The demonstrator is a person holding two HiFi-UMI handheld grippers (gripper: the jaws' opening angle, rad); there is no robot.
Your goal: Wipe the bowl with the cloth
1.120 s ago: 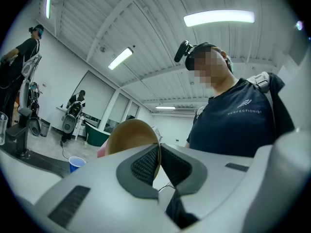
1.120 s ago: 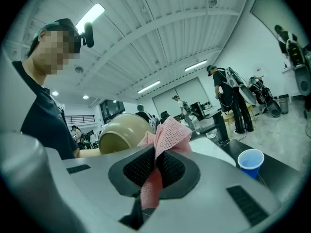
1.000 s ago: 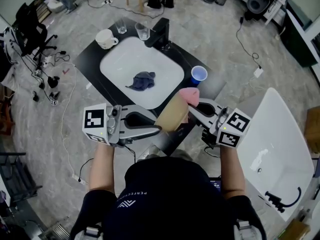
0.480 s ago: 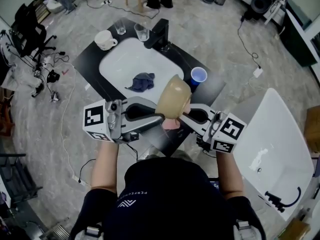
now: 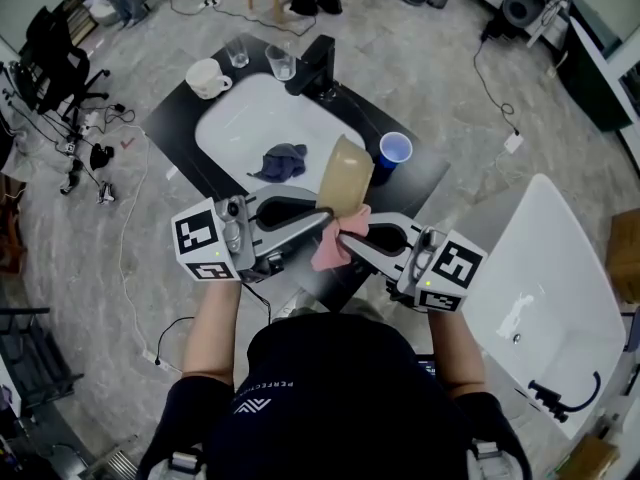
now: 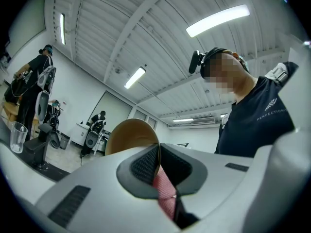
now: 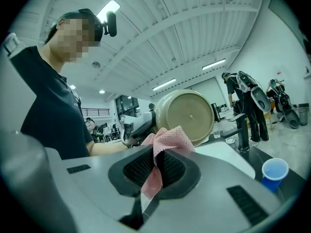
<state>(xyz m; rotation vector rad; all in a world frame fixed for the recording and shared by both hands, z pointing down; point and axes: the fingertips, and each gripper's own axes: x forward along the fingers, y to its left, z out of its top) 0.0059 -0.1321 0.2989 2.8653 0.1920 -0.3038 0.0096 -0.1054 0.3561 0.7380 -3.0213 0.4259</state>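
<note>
Head view: the bowl [image 5: 345,173] is gripped by its rim in the closed left tongs [image 5: 325,215] above the bench's [image 5: 175,118] near edge, the cloth [image 5: 329,252] is clamped in the closed right tongs [image 5: 346,232] just beside its outside, so wiping is judged under way, not finished.

The cloth [image 5: 331,247] has slid beneath the bowl [image 5: 345,176].

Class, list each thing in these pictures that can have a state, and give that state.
bowl: lifted, tipped on its side, rim pinched by the left gripper.
pink cloth: bunched, clamped in the right gripper, up against the bowl.
blue cloth: crumpled, lying in the sink.
blue cup: upright beside the sink.
white mug: upright.
two glasses: upright.
</note>
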